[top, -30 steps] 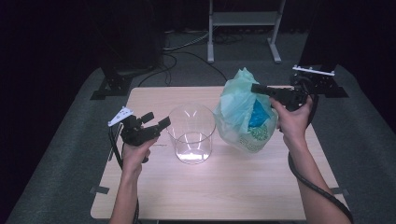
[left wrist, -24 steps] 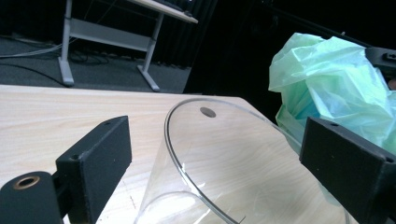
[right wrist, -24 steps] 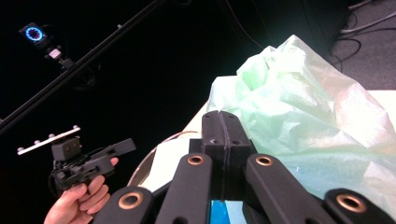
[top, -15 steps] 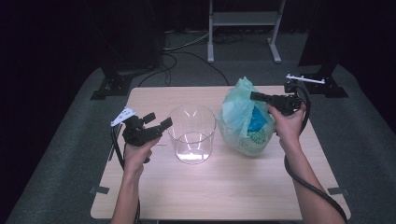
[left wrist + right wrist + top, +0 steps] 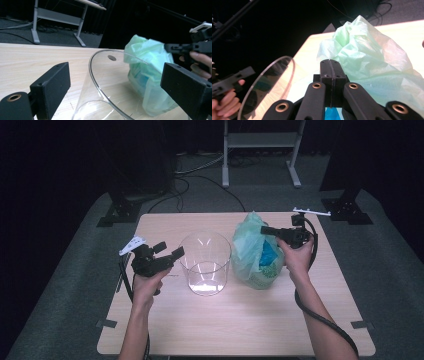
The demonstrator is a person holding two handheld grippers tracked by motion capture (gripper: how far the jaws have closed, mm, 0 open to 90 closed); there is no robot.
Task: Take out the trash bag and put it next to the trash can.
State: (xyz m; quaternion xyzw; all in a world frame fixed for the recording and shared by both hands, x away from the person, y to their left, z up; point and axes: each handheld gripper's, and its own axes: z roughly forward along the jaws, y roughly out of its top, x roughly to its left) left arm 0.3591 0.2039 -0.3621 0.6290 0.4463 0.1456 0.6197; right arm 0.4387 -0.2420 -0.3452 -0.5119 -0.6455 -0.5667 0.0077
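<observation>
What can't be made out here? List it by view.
- High view: what the green bag contains; its film blurs a blue shape.
- Right gripper view: whether the right gripper pinches bag film; its shut jaws cover the contact.
- Left gripper view: the clear container base, cut off by the bottom edge.

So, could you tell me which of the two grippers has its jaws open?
The left gripper, beside the clear container: its jaws stand wide apart. The right gripper, at the green bag, has its jaws pressed together.
</observation>
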